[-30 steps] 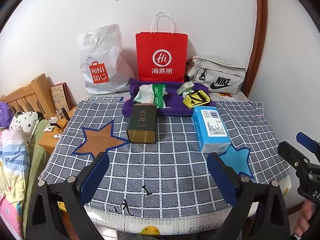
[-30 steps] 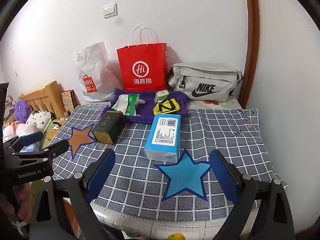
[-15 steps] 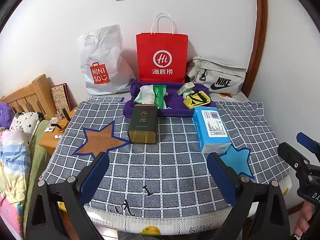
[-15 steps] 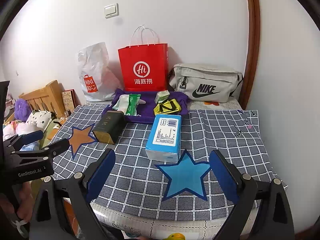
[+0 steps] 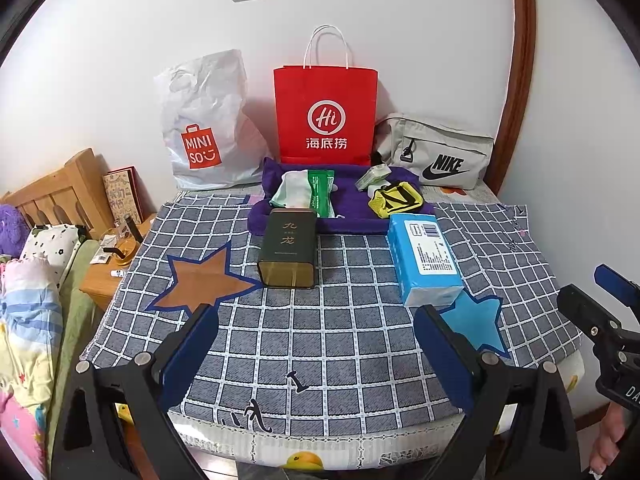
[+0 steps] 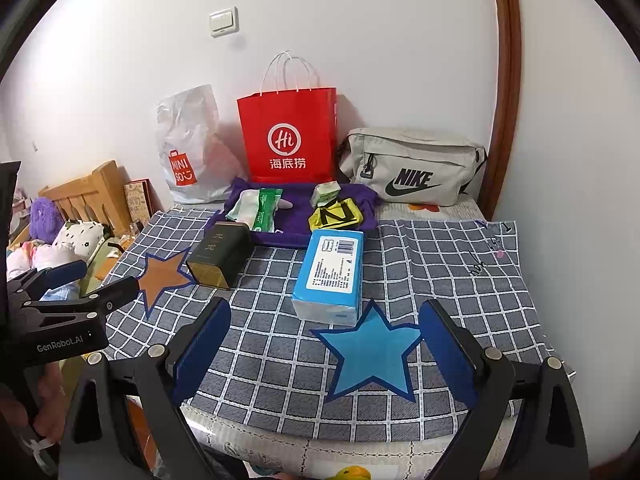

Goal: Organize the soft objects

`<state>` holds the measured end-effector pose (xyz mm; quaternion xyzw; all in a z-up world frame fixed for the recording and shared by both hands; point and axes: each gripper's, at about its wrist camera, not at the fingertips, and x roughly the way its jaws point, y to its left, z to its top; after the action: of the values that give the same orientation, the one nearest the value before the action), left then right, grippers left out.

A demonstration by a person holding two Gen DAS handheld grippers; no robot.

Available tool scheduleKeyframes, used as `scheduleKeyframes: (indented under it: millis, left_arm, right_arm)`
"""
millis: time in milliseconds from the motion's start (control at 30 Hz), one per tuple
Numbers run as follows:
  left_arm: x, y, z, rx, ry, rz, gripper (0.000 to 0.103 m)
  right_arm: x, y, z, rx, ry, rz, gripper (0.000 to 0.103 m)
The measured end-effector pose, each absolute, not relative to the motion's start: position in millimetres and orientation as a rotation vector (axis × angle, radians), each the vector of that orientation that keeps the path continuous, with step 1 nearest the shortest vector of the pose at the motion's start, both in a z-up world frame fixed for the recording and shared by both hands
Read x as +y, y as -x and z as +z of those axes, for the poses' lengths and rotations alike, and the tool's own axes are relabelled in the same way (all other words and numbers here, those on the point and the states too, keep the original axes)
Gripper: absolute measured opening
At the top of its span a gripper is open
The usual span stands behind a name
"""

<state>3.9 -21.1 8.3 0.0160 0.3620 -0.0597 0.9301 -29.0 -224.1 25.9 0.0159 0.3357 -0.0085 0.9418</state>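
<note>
Left wrist view: both grippers, left gripper [image 5: 316, 344] and right gripper [image 6: 324, 340], hover with jaws wide and empty; blue tissue pack [image 5: 424, 264] lies just before the purple towel [image 5: 352, 216], likely awaiting sorting.

We see blue tissue pack [image 5: 426, 263] lying flat mid-table, label up, one end touching blue star [image 5: 476, 322]. At table's far edge, purple cloth [image 5: 352, 216] holds green-white wipes pack [image 5: 308, 194], yellow-black pouch [image 5: 395, 199], small pale packet [image 5: 373, 177].
</note>
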Motion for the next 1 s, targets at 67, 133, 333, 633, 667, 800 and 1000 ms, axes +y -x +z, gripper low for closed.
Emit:
scheduleKeyframes:
  millis: [67, 133, 333, 633, 667, 800, 1000]
  left_arm:
    - [-21.1, -3.9, 8.4, 0.742, -0.032, -0.119, 0.099]
    - [-19.8, -4.4, 8.6, 0.741, -0.033, -0.121, 0.099]
    - [-20.3, -4.1, 8.7, 0.741, -0.033, -0.119, 0.099]
    - [-19.6, -4.2, 9.0, 0.74, -0.032, -0.122, 0.099]
    - [-19.7, -4.2, 8.9, 0.74, -0.033, -0.122, 0.099]
    - [-19.7, -4.2, 8.7, 0.741, -0.034, -0.123, 0.099]
    - [-18.8, -4.0, 9.9, 0.738, -0.035, -0.121, 0.099]
  right_arm:
    - [-223.2, 29.0, 26.4, 0.684, -0.03, -0.015, 0.094]
    - [-222.5, 28.9, 26.6, 0.684, -0.03, -0.015, 0.094]
    - [-223.0, 29.1, 26.5, 0.683, -0.029, -0.01, 0.094]
    - [-222.4, 29.7, 26.8, 0.682, -0.029, -0.009, 0.094]
    - [-222.7, 29.7, 26.5, 0.683, -0.03, -0.01, 0.094]
    - [-222.9, 30.0, 26.4, 0.683, -0.029, -0.01, 0.094]
    - [-221.9, 29.5, 26.7, 0.682, -0.026, -0.007, 0.094]
